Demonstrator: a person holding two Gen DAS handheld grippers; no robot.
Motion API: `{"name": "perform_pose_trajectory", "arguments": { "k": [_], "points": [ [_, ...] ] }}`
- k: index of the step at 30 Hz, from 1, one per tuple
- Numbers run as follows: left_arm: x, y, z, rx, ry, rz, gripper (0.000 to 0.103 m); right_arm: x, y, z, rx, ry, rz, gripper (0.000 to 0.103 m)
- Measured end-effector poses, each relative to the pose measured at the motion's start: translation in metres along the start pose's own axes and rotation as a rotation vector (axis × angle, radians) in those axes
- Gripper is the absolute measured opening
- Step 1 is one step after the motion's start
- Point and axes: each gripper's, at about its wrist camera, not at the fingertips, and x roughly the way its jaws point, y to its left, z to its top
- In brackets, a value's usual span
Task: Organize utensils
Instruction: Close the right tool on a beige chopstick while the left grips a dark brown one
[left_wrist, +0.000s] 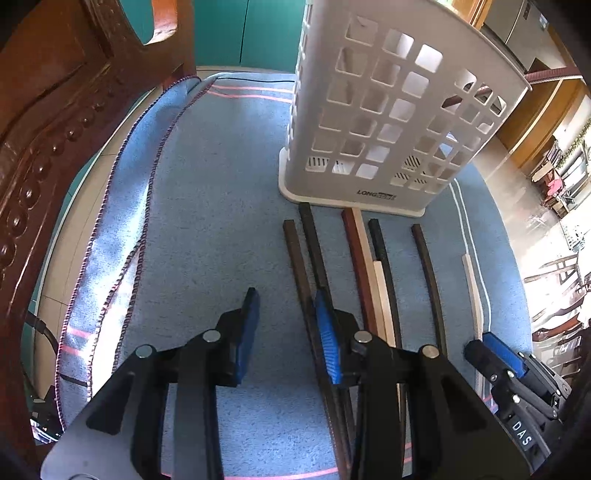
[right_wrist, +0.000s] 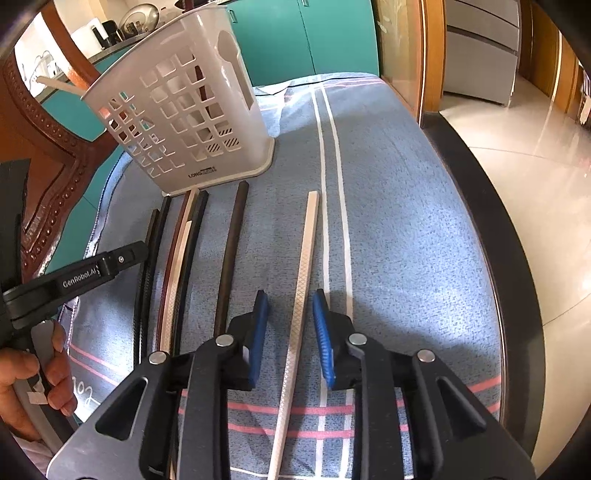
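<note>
Left wrist view: left gripper points down at the blue cloth, jaws apart, nothing clamped. Its right pad sits over or against the dark chopsticks; contact can't be confirmed. Between the pads only bare cloth shows. Chopsticks lie in a rough row, ends toward the white utensil holder, which stands upright at the far end of the cloth. Row, left to right: two dark sticks, a reddish stick touching a pale one, another dark stick, a lone dark stick, then a pale stick nearest the cloth's white stripes. Right gripper shows at the lower right edge.

Right wrist view: right gripper has jaws apart, straddling the pale stick; pads stand on either side w/o pressing on it. Stick lies flat on the cloth, well apart from the bunched sticks at left, far end toward the holder. A pale stick already leans out of the holder top. Left gripper's finger reaches over the dark sticks; a hand holds its grip.

Step in hand (judgement): pick phase, most sticks not yet stowed. Next move, right: close on the pale stick, lift, tip it upright, drop into the holder. Left: shift sideways to centre one dark stick btwn pads before closing; neighbours touch, so double pick is a risk.
</note>
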Motion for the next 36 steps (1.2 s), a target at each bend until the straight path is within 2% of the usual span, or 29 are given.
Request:
{"name": "perform_pose_trajectory", "arguments": {
  "k": [2,6,7,9,11,13,14,15,19,20,22,23,30,32,36],
  "points": [
    [0.003,-0.005,0.0,0.016,-0.008,0.021,0.033,0.0,0.001,-0.001,-0.01,-0.002,-0.005,0.028],
    [0.007,-0.023,-0.004,0.099,-0.041,0.114,0.033,0.0,0.007,-0.001,-0.033,-0.007,-0.029,0.034],
    [0.008,-0.026,-0.004,0.116,-0.05,0.13,0.027,0.0,0.008,-0.001,-0.042,-0.007,-0.038,0.034],
    [0.008,-0.031,-0.005,0.136,-0.049,0.105,0.014,0.001,0.013,0.002,-0.071,-0.009,-0.065,0.036],
    [0.007,-0.031,-0.005,0.138,-0.032,0.055,0.011,0.003,0.016,0.005,-0.095,-0.007,-0.098,0.036],
    [0.004,-0.026,-0.003,0.111,-0.006,-0.029,0.01,0.006,0.015,0.008,-0.101,-0.009,-0.121,0.036],
    [0.002,-0.02,-0.002,0.09,0.0,-0.064,0.01,0.007,0.014,0.009,-0.102,-0.006,-0.127,0.036],
    [0.001,-0.016,0.0,0.079,-0.003,-0.067,0.01,0.009,0.012,0.011,-0.101,-0.004,-0.13,0.036],
    [0.005,-0.005,0.003,0.038,0.004,0.008,0.01,0.012,0.009,0.016,-0.103,-0.002,-0.144,0.036],
    [0.006,-0.005,0.004,0.041,-0.001,0.012,0.01,0.013,0.009,0.017,-0.106,-0.002,-0.148,0.036],
    [0.005,-0.011,0.003,0.053,-0.005,0.021,0.019,0.015,0.01,0.018,-0.115,-0.003,-0.16,0.037],
    [0.005,-0.013,0.002,0.052,-0.006,0.022,0.02,0.017,0.011,0.019,-0.119,-0.002,-0.163,0.037],
    [-0.008,-0.016,0.002,0.03,-0.032,-0.022,0.021,0.018,0.014,0.019,-0.129,-0.006,-0.159,0.043],
    [-0.007,-0.016,0.001,0.042,-0.026,-0.038,0.024,0.02,0.015,0.02,-0.133,-0.01,-0.161,0.045],
    [0.004,-0.03,-0.004,0.075,-0.003,0.003,0.024,0.021,0.018,0.019,-0.141,-0.015,-0.17,0.047]
  ]
}}
